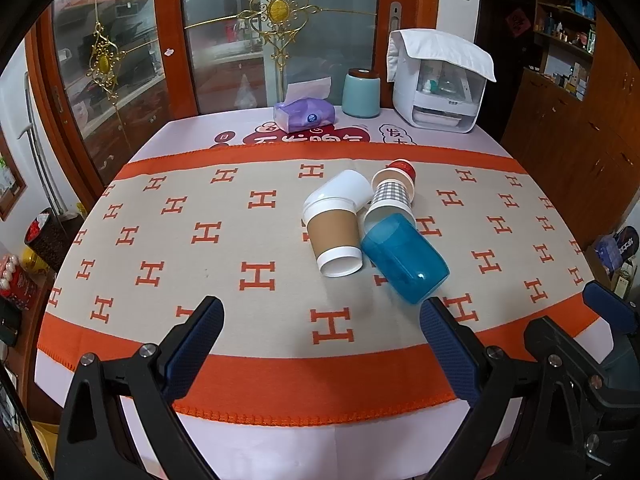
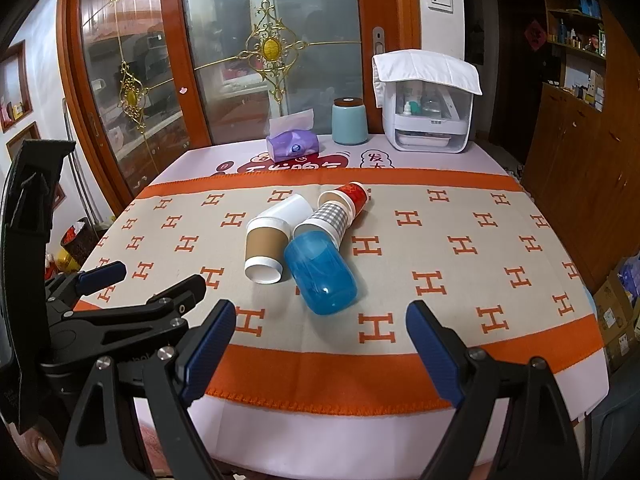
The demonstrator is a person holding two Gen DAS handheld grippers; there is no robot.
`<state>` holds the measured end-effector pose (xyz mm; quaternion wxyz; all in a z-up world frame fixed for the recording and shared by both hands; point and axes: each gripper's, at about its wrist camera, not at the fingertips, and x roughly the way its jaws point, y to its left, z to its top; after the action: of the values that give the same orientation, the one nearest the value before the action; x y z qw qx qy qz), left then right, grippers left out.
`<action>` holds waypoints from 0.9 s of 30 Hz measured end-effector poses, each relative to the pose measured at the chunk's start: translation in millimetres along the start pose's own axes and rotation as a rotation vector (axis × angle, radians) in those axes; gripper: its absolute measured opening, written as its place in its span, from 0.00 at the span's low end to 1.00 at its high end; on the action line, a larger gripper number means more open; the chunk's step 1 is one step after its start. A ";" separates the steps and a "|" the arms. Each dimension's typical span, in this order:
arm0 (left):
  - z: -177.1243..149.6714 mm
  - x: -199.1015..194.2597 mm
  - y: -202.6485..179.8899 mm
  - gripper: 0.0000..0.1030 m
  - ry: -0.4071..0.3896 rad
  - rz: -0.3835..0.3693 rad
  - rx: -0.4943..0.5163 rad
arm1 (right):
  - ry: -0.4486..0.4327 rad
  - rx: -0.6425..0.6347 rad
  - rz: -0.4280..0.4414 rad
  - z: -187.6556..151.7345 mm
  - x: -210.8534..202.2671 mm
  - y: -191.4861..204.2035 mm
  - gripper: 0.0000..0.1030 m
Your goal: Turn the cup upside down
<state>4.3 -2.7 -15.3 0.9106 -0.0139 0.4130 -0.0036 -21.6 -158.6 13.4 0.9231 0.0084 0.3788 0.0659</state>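
Note:
Several cups lie on their sides in a cluster mid-table: a blue plastic cup (image 1: 404, 258) (image 2: 320, 272), a brown-sleeved paper cup (image 1: 335, 238) (image 2: 265, 251), a plain white cup (image 1: 346, 188) (image 2: 290, 208), a grey checked cup (image 1: 390, 198) (image 2: 328, 220) and a red cup (image 1: 402, 168) (image 2: 354, 194). My left gripper (image 1: 322, 340) is open and empty, near the table's front edge, short of the cups. My right gripper (image 2: 320, 340) is open and empty, just in front of the blue cup. The right gripper also shows at the right edge of the left wrist view.
An orange and beige H-patterned cloth (image 1: 200, 240) covers the table. At the back stand a purple tissue pack (image 1: 304, 114), a teal canister (image 1: 361, 94) and a white appliance under a towel (image 1: 438, 80). Glass doors stand behind; wooden cabinets on the right.

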 end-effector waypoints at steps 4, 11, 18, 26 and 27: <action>-0.2 0.1 0.8 0.95 -0.001 0.001 0.000 | 0.000 0.000 0.000 -0.1 0.2 0.7 0.85; 0.0 2.4 3.7 0.95 0.008 0.003 -0.004 | 0.004 0.000 0.001 -0.2 1.7 1.6 0.85; 3.6 8.8 7.6 0.95 0.030 -0.041 -0.022 | 0.025 -0.017 0.014 4.4 12.3 8.5 0.85; 8.3 25.6 12.4 0.95 0.053 -0.058 -0.028 | 0.068 -0.036 0.041 15.7 25.9 5.4 0.85; 9.7 29.5 12.0 0.95 0.064 -0.054 -0.022 | 0.076 -0.040 0.042 18.3 28.6 4.0 0.85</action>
<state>31.0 9.0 -31.4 0.8964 -0.0350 0.4412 -0.0242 10.9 -150.3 6.7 0.9065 -0.0048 0.4118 0.0929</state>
